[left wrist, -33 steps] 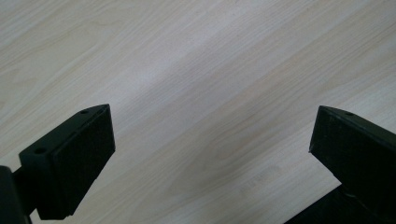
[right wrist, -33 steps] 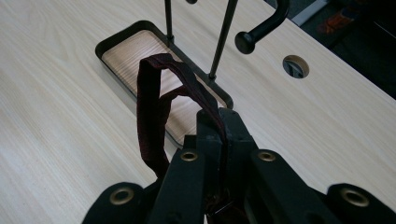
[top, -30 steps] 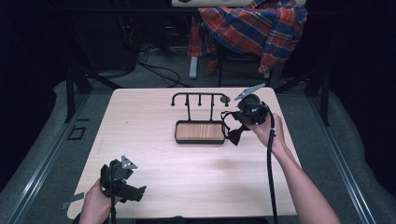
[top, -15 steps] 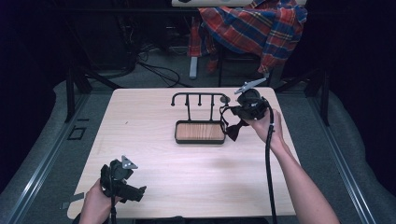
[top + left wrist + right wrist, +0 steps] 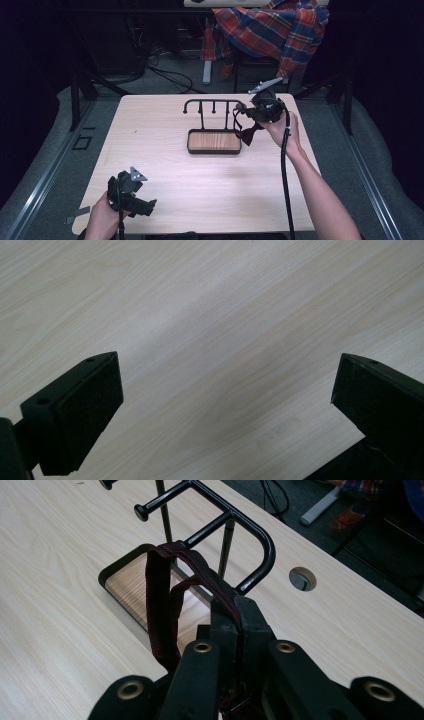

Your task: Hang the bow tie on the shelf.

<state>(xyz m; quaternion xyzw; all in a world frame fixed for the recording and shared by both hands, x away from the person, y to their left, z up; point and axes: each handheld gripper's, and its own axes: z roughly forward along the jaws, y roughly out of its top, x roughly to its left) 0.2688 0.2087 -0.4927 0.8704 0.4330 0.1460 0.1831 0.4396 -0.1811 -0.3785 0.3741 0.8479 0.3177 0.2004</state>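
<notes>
My right claw [image 5: 235,630] pinches a soft, limp dark-red strap [image 5: 167,600] near its end; left claw [image 5: 220,405] gapes wide.

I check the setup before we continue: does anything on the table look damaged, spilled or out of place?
Nothing stands out. The rack stands upright on the table, and the right gripper holds a dark red strap beside it.

Table [image 5: 165,145]: pale wood, with a round cable hole [image 5: 302,578] near its far edge.
Plaid cloth [image 5: 272,30]: red, blue and orange, draped behind the table.
Floor cables [image 5: 167,75]: dark, loose on grey floor.
</notes>
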